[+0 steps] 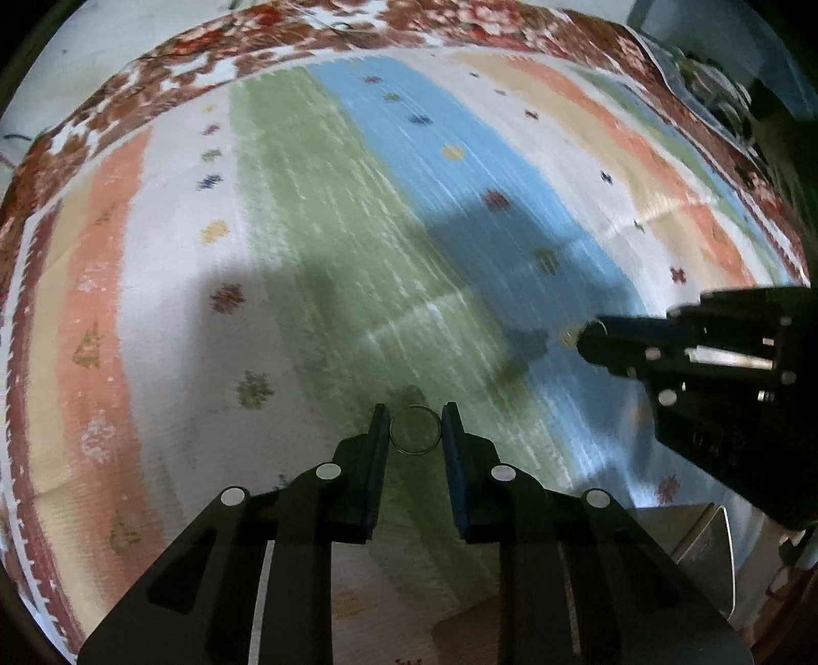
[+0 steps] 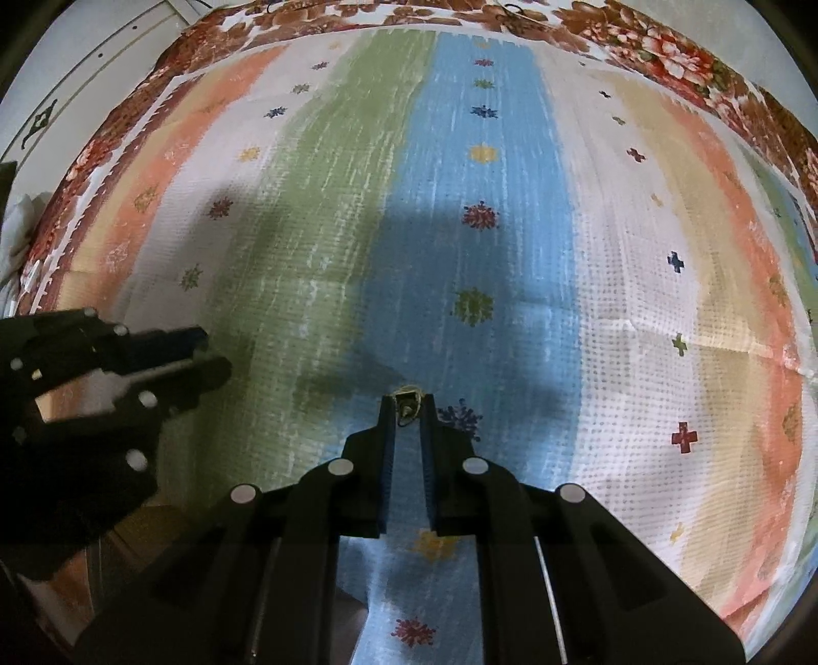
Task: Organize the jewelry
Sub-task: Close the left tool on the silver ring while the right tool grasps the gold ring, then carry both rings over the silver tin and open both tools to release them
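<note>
In the left wrist view my left gripper (image 1: 414,420) holds a thin metal hoop ring (image 1: 415,429) between its two fingertips, above the striped cloth (image 1: 307,230). My right gripper (image 1: 588,340) enters from the right, shut on a small gold piece (image 1: 570,337). In the right wrist view my right gripper (image 2: 407,404) pinches that small gold earring (image 2: 407,400) at its tips over the blue stripe. My left gripper (image 2: 204,353) shows at the left edge there.
The striped cloth with small flower marks covers the whole surface, with a red-brown floral border (image 2: 664,46) at the far edge. A grey box-like object (image 1: 700,542) lies at the lower right of the left wrist view.
</note>
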### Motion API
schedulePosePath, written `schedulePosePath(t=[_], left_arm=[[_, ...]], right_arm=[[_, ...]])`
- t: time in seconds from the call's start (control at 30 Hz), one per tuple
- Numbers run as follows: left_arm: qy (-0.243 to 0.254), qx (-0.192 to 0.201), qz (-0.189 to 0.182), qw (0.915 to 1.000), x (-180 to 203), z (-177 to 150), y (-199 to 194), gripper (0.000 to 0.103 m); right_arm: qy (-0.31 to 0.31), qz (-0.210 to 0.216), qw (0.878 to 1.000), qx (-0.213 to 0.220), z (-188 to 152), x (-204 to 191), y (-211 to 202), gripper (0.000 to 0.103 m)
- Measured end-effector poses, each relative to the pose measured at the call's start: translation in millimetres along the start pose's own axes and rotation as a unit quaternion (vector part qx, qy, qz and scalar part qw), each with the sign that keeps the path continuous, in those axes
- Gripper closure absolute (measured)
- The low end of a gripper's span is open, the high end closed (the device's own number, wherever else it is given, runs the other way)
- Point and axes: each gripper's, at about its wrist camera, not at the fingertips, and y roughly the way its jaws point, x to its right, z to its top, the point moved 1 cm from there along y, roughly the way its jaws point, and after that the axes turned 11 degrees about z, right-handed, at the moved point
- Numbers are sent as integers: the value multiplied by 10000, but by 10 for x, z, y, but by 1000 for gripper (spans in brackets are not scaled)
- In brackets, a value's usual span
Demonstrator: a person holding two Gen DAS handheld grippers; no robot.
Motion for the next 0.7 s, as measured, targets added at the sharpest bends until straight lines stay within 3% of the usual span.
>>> schedulePosePath(t=[0.2, 0.7], left_arm=[[13, 171, 363, 9992, -65, -24, -114, 83], [-342, 726, 481, 9956, -40, -179, -673, 83]], right_arm=[[-162, -101, 9997, 164, 8, -93, -114, 92], [-271, -25, 9975, 647, -219, -252, -587, 92]])
